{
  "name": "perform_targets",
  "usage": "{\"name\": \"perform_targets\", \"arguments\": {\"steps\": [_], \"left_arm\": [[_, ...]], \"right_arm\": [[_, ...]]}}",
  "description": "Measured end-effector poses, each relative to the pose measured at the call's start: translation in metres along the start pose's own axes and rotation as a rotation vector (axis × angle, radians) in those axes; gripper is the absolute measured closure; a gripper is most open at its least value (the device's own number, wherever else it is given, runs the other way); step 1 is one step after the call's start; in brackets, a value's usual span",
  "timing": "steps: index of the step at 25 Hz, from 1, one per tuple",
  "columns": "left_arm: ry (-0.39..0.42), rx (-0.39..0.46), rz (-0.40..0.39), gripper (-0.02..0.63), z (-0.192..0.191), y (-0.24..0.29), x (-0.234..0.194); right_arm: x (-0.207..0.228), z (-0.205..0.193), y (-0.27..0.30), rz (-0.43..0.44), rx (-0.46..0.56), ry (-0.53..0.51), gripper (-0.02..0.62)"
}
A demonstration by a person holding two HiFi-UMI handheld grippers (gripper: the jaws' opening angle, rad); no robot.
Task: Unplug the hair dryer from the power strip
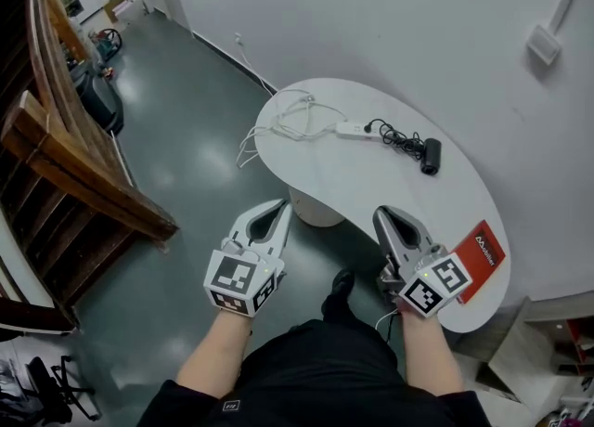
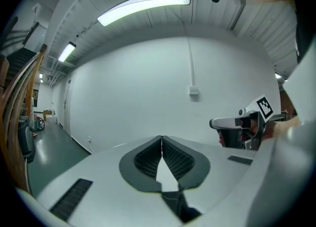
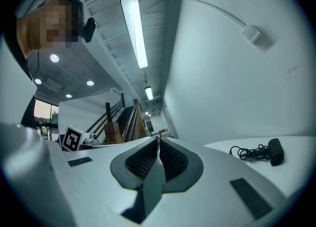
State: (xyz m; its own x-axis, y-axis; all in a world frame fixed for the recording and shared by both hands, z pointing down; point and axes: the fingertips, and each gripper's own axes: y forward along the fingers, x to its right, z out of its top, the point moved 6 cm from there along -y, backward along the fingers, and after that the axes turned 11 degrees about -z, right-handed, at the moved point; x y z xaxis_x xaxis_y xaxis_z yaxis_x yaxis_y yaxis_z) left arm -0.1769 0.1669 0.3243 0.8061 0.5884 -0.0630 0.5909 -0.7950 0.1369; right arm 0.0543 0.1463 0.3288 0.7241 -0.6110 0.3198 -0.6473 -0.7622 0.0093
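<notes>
Starting at the left, we hold the left tongs (image 1: 281, 208) pressed together and empty, short of the surface (image 1: 371, 195) and well apart from everything on it. A loose white cable (image 1: 295, 119) trails over the surface's far left edge. If the strip gets tugged, we judge that this slack could let it slide or slip off. The power strip (image 1: 356, 130) lies near the far edge with a black plug (image 1: 371, 125) at its right end, and it looks light. Pulling the plug with nothing pinning the strip would likely drag both along. The right tongs (image 1: 383, 217) are also closed on nothing, so both pairs must spread before any grip. Yanking the coiled black cord (image 1: 399, 140) instead of the plug could haul the hair dryer (image 1: 431, 155), which lies beside the coil, toward the edge. On the near right a red booklet (image 1: 479, 259) carries white lettering too small for us to read. The cubes show only square markers.
</notes>
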Motion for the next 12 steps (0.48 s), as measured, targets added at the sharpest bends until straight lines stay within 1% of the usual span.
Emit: {"name": "perform_targets", "arguments": {"steps": [3,7,12], "left_arm": [[-0.011,-0.002,-0.007,0.592,0.009,0.047,-0.015],[0.010,-0.001,-0.013,0.592,0.027,0.099,-0.030],[0.009,-0.012,-0.006,0.592,0.036,0.164,-0.050]], "right_arm": [[0.039,0.016,0.028,0.004,-0.005,-0.004,0.558],[0.084,0.039,0.058,0.004,-0.001,-0.006,0.558],[0.140,0.051,0.090,0.005,-0.009,0.002,0.557]]}}
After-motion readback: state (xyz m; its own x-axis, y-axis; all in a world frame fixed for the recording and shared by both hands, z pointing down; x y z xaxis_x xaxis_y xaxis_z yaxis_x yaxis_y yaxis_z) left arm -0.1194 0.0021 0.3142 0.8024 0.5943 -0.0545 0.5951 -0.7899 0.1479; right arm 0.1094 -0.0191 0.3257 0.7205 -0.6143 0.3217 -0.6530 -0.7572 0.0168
